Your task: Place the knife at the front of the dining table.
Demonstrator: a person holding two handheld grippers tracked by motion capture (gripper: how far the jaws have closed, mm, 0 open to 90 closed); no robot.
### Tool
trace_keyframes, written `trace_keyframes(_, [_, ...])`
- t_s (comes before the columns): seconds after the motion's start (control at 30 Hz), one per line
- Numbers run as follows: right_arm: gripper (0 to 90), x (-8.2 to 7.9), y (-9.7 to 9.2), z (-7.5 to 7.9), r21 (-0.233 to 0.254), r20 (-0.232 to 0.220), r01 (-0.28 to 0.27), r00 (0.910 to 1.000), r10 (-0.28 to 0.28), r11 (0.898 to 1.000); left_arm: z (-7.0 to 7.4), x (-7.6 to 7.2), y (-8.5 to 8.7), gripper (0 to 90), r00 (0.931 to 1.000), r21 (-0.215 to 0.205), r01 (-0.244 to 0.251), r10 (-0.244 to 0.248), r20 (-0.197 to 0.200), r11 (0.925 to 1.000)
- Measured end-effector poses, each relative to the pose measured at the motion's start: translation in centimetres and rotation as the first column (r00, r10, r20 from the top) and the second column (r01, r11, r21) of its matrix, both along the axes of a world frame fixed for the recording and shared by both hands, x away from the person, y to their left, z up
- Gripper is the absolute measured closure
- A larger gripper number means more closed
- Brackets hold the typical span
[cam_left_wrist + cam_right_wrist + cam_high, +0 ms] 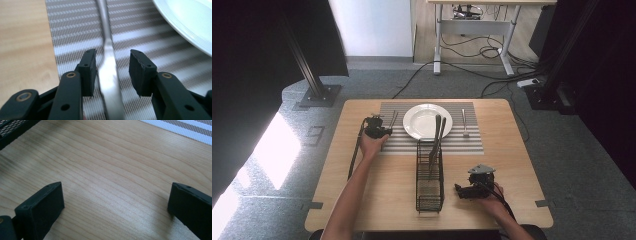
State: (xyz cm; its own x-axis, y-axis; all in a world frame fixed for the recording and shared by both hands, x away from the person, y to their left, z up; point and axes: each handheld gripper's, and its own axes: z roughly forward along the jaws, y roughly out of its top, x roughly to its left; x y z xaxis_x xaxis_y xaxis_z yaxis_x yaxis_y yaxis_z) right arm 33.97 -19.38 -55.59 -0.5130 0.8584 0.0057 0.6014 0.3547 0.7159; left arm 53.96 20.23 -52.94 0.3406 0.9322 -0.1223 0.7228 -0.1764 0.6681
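Observation:
A white plate sits on a grey striped placemat at the back of the wooden table. Left of the plate lies a piece of silver cutlery, and my left gripper is at its near end. In the left gripper view the metal handle runs between the open jaws, with gaps on both sides. A black wire caddy stands mid-table holding two dark-handled utensils. My right gripper rests open on bare wood right of the caddy, nothing between its fingers.
Another silver utensil lies on the placemat right of the plate. The plate rim is close on the right in the left gripper view. A corner of the caddy shows at the top left of the right gripper view.

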Motion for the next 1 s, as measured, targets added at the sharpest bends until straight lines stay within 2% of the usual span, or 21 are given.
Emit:
trace_keyframes(0.23, [0.6, 0.0, 0.0, 0.0, 0.0, 0.0, 0.0, 1.0, 0.0, 1.0, 0.0, -1.8, 0.4, 56.1, 0.9997, 0.02, 0.014, -0.013, -0.018, 0.9997])
trace_keyframes(0.3, [0.6, 0.0, 0.0, 0.0, 0.0, 0.0, 0.0, 1.0, 0.0, 1.0, -0.1, -2.1, 0.5, 56.6, 0.9992, 0.016, 0.02, -0.02, -0.035, 0.9997])
trace_keyframes(0.37, [0.7, 0.0, 0.0, 0.0, 0.0, 0.0, 0.0, 1.0, 0.0, 1.0, -0.3, -2.5, 0.4, 58.4, 0.9992, 0.02, 0.027, -0.027, -0.031, 0.9994])
trace_keyframes(0.43, [0.7, 0.0, 0.0, 0.0, -0.001, -0.001, -0.001, 1.0, 0.001, 1.0, -0.3, -2.9, 0.2, 64.1, 0.9992, 0.048, 0.032, -0.03, -0.027, 0.9984])
trace_keyframes(0.5, [0.8, 0.0, 0.0, 0.0, -0.001, 0.0, 0.001, 1.0, -0.001, 1.0, -0.3, -3.1, 0.1, 70.1, 0.9992, 0.063, 0.029, -0.028, -0.027, 0.9976])
trace_keyframes(0.57, [0.8, 0.0, 0.0, 0.0, -0.001, 0.0, 0.0, 1.0, 0.0, 1.0, -0.3, -3.2, -0.1, 71.6, 0.9995, 0.073, 0.024, -0.023, -0.02, 0.9971])
trace_keyframes(1.0, [0.7, -0.1, 0.0, 0.0, -0.002, 0.001, -0.003, 1.0, 0.003, 1.0, -0.3, -3.3, -1.0, 70.1, 0.9992, 0.061, 0.034, -0.033, -0.022, 0.9975])
